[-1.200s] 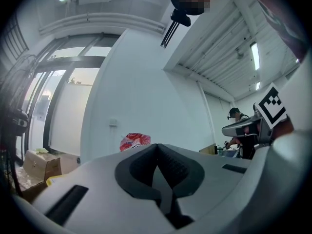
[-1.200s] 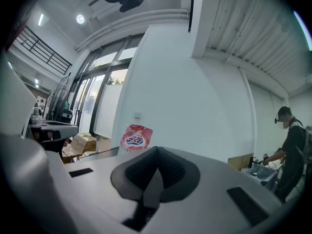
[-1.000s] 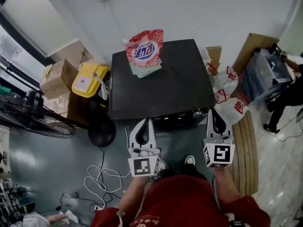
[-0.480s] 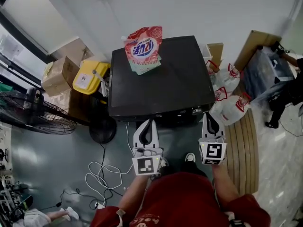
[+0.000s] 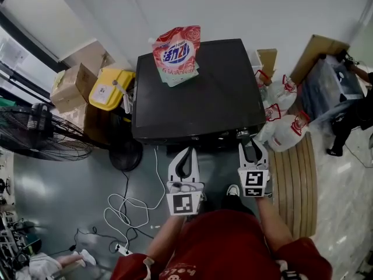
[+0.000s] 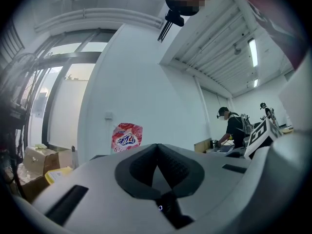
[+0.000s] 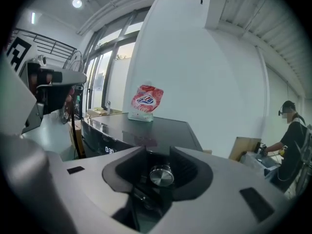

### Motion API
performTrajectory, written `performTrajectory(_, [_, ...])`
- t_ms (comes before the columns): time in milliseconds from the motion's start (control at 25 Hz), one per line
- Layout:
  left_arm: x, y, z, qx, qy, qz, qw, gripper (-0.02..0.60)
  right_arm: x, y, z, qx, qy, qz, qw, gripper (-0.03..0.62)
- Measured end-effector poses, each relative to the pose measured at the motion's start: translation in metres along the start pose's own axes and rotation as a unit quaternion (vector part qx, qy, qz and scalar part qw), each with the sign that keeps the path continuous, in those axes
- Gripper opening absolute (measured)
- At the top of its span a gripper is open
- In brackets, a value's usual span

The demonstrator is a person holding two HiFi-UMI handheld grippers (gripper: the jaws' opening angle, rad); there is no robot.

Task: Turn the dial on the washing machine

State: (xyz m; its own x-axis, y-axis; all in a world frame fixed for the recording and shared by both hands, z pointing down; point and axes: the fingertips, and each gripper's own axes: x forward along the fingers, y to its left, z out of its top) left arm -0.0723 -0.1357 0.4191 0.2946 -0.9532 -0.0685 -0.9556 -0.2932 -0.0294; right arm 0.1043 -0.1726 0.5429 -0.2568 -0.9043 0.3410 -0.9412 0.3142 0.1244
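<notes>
One washing machine [image 5: 198, 92] carries one detergent pouch [image 5: 176, 54] at its back. The right gripper [image 7: 157, 155] has dropped to the front panel and its fingers have just opened around the single metal dial [image 7: 161, 175], not yet clamping it, so the turn seems ready to begin. The left gripper [image 6: 157, 152], second of two, hangs alongside, fingers together and empty

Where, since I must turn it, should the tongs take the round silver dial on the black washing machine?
Take the round silver metal dial by its curved side wall, coming straight at its flat face from the front of the black washing machine: it juts out as a short cylinder. The right tongs, which have just been opening, stand either side of it, not pressing.
</notes>
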Motion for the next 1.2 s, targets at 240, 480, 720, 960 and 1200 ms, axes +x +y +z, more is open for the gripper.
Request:
performTrajectory(240, [-0.001, -0.003, -0.008, -0.001, 0.012, 0.003, 0.9999, 0.009, 0.024, 0.008, -0.035, -0.017, 0.053, 0.015, 0.998, 0.261])
performTrajectory(480, [-0.002, -0.002, -0.013, 0.002, 0.013, 0.009, 0.9999, 0.009, 0.044, 0.005, -0.060, -0.027, 0.085, 0.016, 0.996, 0.289])
performTrajectory(720, [-0.001, 0.000, -0.017, 0.005, 0.018, 0.013, 0.9997, 0.009, 0.060, 0.003, -0.078, -0.035, 0.113, 0.021, 0.993, 0.322])
performTrajectory(960, [0.002, 0.000, -0.026, 0.006, 0.030, 0.018, 0.9994, 0.009, 0.077, -0.001, -0.089, -0.037, 0.124, 0.015, 0.992, 0.327])
performTrajectory(1200, [0.004, 0.000, -0.029, 0.004, 0.031, 0.022, 0.9993, 0.009, 0.087, -0.004, -0.091, -0.030, 0.129, 0.009, 0.991, 0.327])
